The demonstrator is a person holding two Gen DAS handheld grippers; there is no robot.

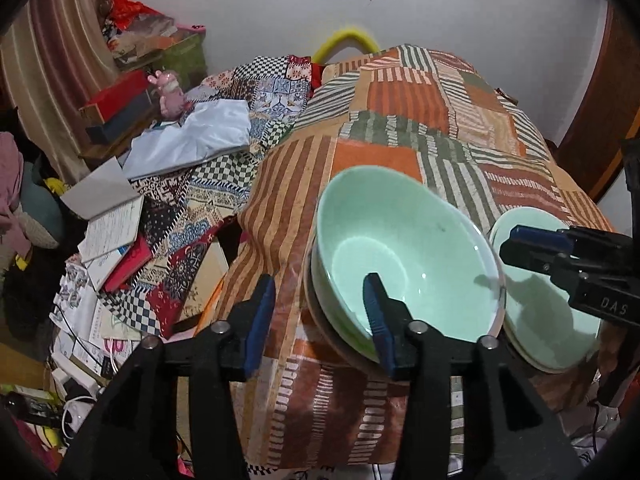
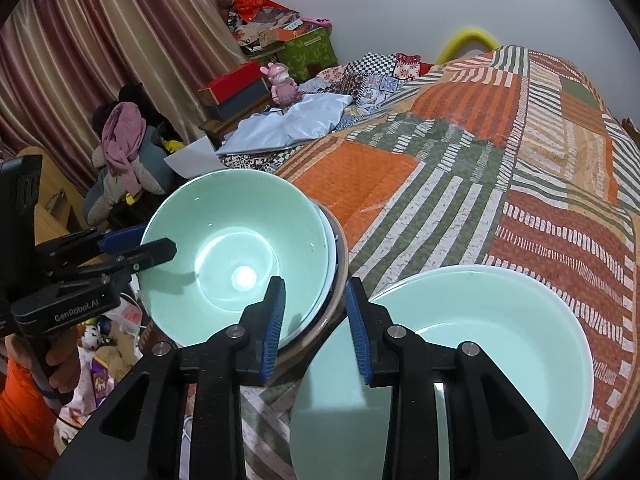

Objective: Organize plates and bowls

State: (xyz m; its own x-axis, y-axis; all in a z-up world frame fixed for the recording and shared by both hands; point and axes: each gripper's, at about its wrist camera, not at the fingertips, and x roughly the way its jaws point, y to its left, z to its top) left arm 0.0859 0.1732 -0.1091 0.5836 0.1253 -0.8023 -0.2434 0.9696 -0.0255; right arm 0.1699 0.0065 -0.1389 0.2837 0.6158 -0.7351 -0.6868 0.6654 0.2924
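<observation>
A mint-green bowl (image 1: pixel 404 252) sits tilted on a stack of plates at the near edge of the patchwork-covered bed; it shows in the right wrist view too (image 2: pixel 236 256). To its right lie mint-green plates (image 1: pixel 548 320) (image 2: pixel 480 344). My left gripper (image 1: pixel 320 312) is open, its jaws straddling the bowl's near-left rim, one finger inside the bowl. My right gripper (image 2: pixel 316 324) is open, its jaws over the gap between the bowl stack and the plates. It also shows in the left wrist view (image 1: pixel 536 248) above the plates.
The striped patchwork cover (image 1: pixel 400 128) spreads behind the dishes. Left of the bed lie a white cloth (image 1: pixel 192 140), books and papers (image 1: pixel 108 232), a pink toy (image 2: pixel 282 82), boxes and curtains (image 2: pixel 100 40). A brown plate rim (image 2: pixel 324 320) shows under the bowl.
</observation>
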